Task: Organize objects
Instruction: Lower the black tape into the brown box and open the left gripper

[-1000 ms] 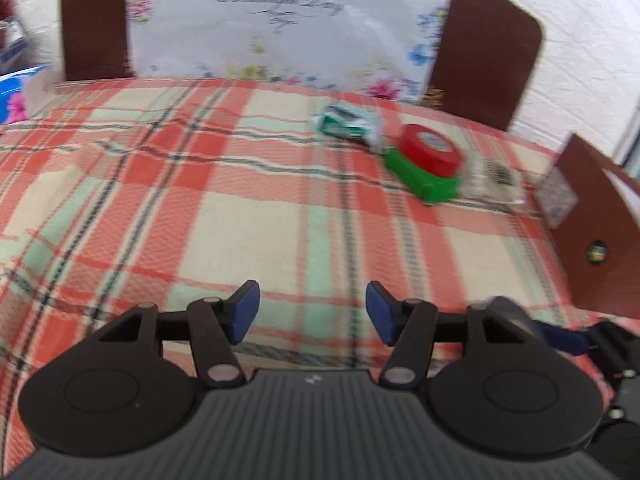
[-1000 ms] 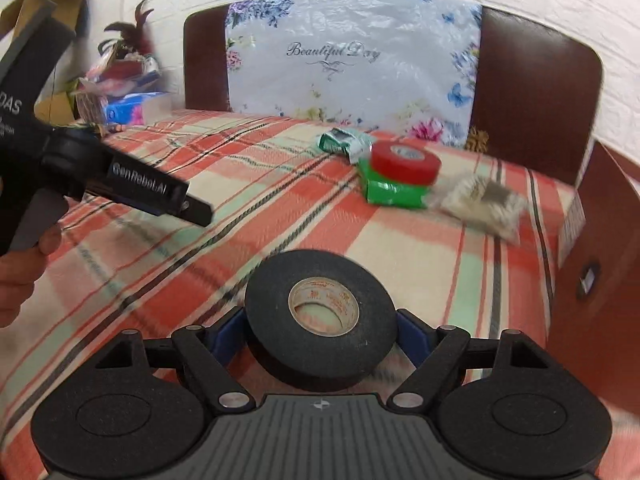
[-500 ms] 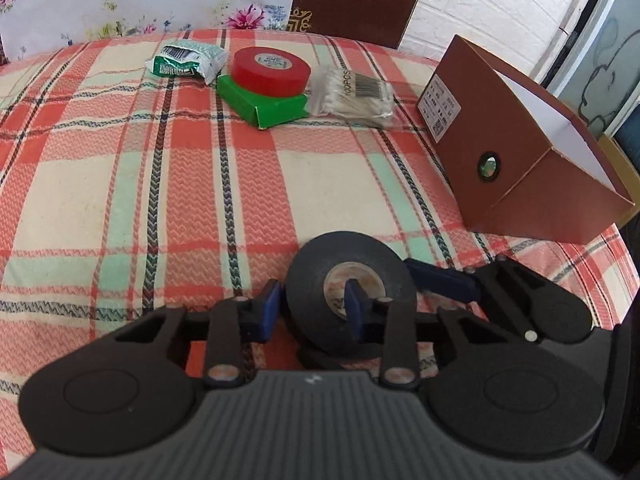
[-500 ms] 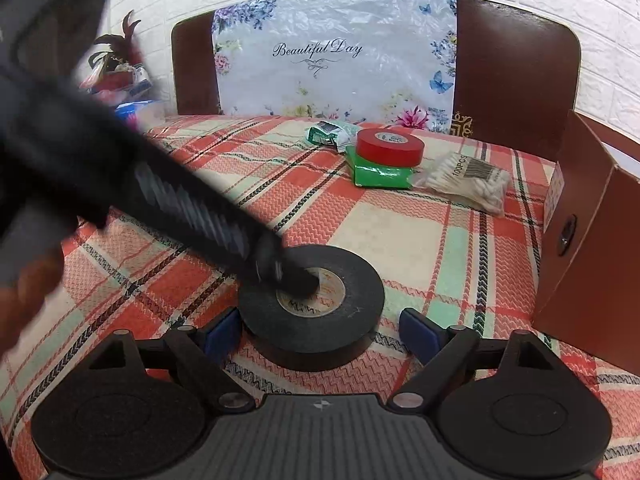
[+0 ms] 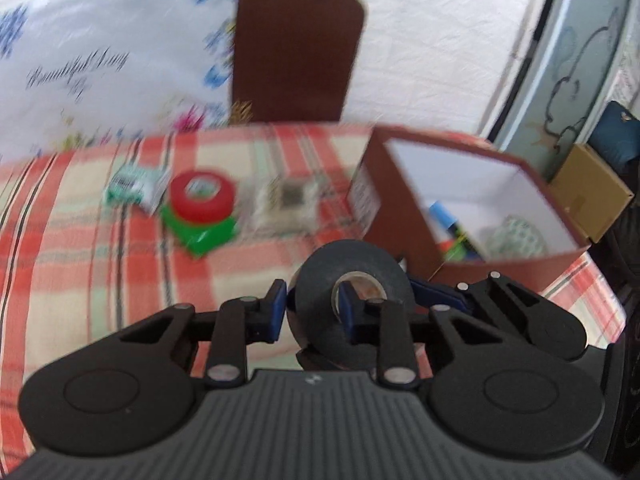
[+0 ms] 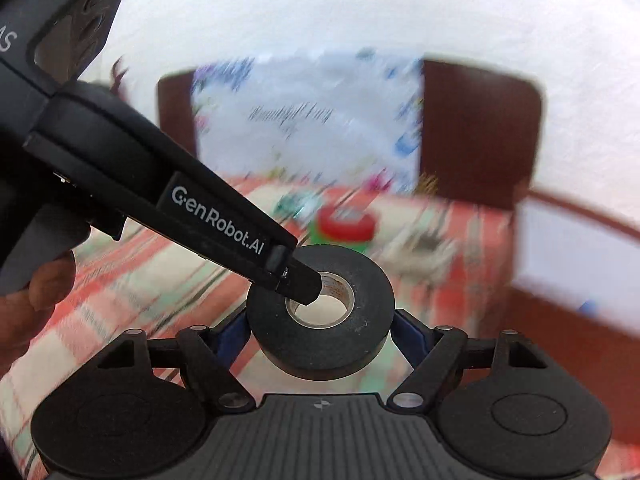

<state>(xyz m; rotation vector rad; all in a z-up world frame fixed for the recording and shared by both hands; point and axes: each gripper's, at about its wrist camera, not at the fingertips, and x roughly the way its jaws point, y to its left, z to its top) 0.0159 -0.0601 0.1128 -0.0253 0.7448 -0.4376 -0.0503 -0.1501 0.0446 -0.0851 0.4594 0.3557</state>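
- Hard to make out beyond the fingers: both views smeared by motion blur, print on the floral cushion (image 5: 92, 68) unreadable.
- Cut off at the left edge of the right wrist view: a hand (image 6: 40, 292), only partly seen.
- Partly hides the core of the black tape (image 6: 320, 356) behind one dark finger of the left hand-held gripper (image 5: 312, 296).
- Closing nearly together, left hand-held gripper: one blue pad outside the roll, the other inside the core, clamped on the roll's wall.
- Closing too, right hand-held gripper (image 6: 319, 328), far wider: one pad at each side of the same roll and seemingly touching it, though the contact is hard to confirm.
- Held off the plaid cloth (image 5: 80, 280), black tape: matte, a thick ring with a pale cardboard core, just before the brown box (image 5: 400, 216).
- Open on top, white inside, brown box: holds blurred coloured shapes and a pale dotted one.
- Farther back: glossy red tape (image 5: 202, 196) resting on a flat green box (image 5: 204, 236), between a green-white packet (image 5: 134, 186) and a clear packet (image 5: 288, 200).
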